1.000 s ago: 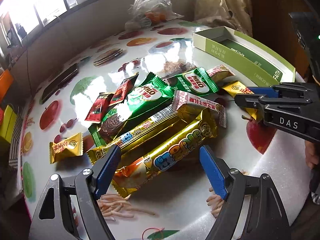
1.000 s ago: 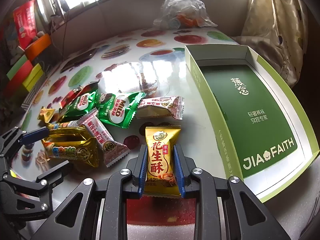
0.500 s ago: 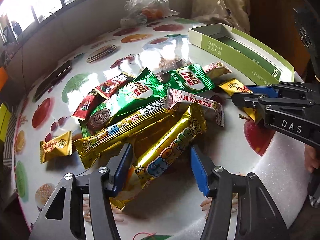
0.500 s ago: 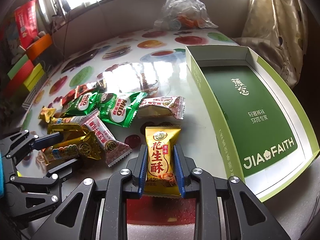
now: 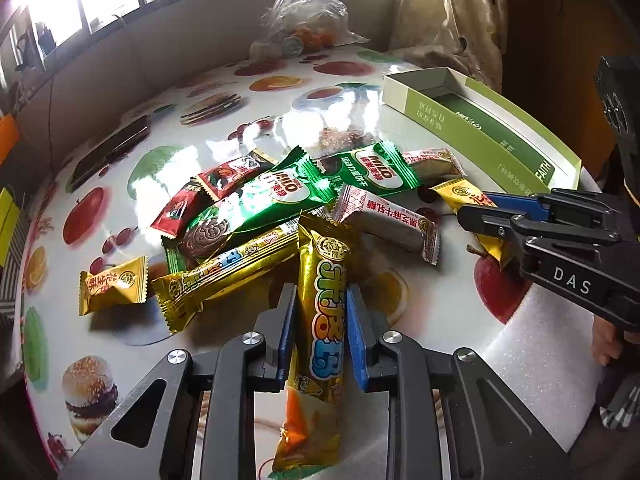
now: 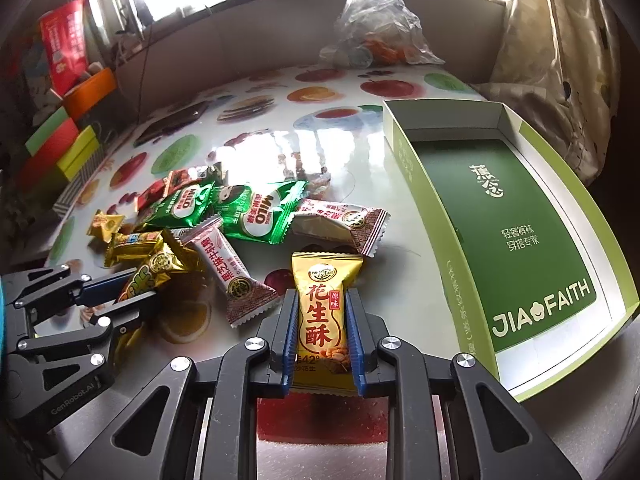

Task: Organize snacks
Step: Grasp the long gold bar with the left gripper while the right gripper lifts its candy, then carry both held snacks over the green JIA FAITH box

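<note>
My left gripper point(image 5: 320, 300) is shut on a long gold snack bar point(image 5: 326, 320), at the near edge of a snack pile. The pile holds a second gold bar point(image 5: 228, 276), green Milo packs point(image 5: 276, 200), red packets point(image 5: 220, 176), a white-red bar point(image 5: 384, 220) and a small yellow peanut candy point(image 5: 114, 286). My right gripper point(image 6: 322, 300) is shut on a yellow peanut candy pack point(image 6: 322, 300), left of the open green box point(image 6: 500, 220). The right gripper point(image 5: 500, 216) shows in the left wrist view, the left gripper point(image 6: 132, 288) in the right wrist view.
A fruit-print round table point(image 5: 180, 120) carries everything. A clear plastic bag point(image 5: 304, 28) sits at the far edge, a dark phone point(image 5: 112, 152) at the left. White foam point(image 5: 540, 340) lies near the front right. Coloured boxes point(image 6: 60, 148) stand off the table's left.
My left gripper closed from wide open onto the long gold bar, which turned to lie along the fingers. The right gripper kept its hold on the yellow pack and stayed put.
</note>
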The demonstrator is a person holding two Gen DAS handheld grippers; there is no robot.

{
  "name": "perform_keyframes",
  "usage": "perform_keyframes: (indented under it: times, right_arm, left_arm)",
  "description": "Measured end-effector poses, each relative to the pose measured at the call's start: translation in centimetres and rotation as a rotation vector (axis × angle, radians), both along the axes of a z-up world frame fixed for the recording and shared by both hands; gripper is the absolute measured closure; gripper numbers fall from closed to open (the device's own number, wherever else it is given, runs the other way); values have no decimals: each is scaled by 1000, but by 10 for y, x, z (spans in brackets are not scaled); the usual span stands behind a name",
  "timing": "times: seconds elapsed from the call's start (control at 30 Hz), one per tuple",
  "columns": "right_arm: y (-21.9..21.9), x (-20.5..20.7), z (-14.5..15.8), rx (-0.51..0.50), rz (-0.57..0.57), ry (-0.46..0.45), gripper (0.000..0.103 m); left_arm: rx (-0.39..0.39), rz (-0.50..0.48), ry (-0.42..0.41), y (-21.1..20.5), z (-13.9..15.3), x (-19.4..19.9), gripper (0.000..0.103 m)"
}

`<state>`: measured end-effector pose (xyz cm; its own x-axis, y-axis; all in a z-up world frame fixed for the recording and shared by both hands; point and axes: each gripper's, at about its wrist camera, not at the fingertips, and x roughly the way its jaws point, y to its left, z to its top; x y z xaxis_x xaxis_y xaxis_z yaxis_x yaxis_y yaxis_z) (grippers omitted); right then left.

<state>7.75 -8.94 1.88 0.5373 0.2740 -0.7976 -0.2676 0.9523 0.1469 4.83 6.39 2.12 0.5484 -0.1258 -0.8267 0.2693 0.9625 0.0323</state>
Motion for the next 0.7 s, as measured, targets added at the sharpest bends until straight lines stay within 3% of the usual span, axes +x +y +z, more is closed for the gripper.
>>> perform_keyframes:
  times: [0.7]
  right_arm:
    - [-8,-11,34,30,-4,-64,82]
  left_arm:
    - [-83,53,-39,1,34,-5,79]
